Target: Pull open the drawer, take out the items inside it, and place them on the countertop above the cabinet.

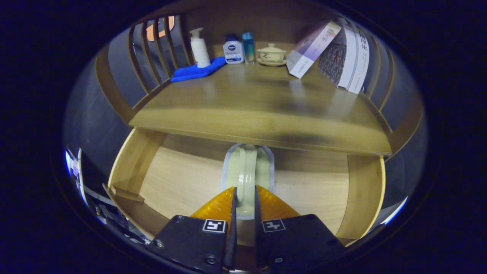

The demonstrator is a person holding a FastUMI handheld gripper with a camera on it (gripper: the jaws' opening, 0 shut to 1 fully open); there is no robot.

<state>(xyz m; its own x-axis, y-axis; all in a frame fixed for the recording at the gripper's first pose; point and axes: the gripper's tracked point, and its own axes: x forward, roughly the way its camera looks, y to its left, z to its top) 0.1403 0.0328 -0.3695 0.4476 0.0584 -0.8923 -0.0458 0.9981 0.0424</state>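
The light wooden drawer (179, 179) stands pulled open in the lower half of the frame, so the first step is done. The gripper (245, 199), at bottom centre, has its orange fingers (217, 205) closed on a pale green, ribbed, glossy item with a grey border (247, 171); it sits between them, over the drawer floor. Placement remains: the brown wooden countertop (258, 102), mid-frame, awaits it. No other contents are discernible in the drawer.

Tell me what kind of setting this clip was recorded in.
Probably a mocked-up home corner: a wooden cabinet countertop holds a white pump bottle, a lidded ceramic teacup and leaning books. Below, the gripper is shut on a pale green dish in the open wooden drawer.
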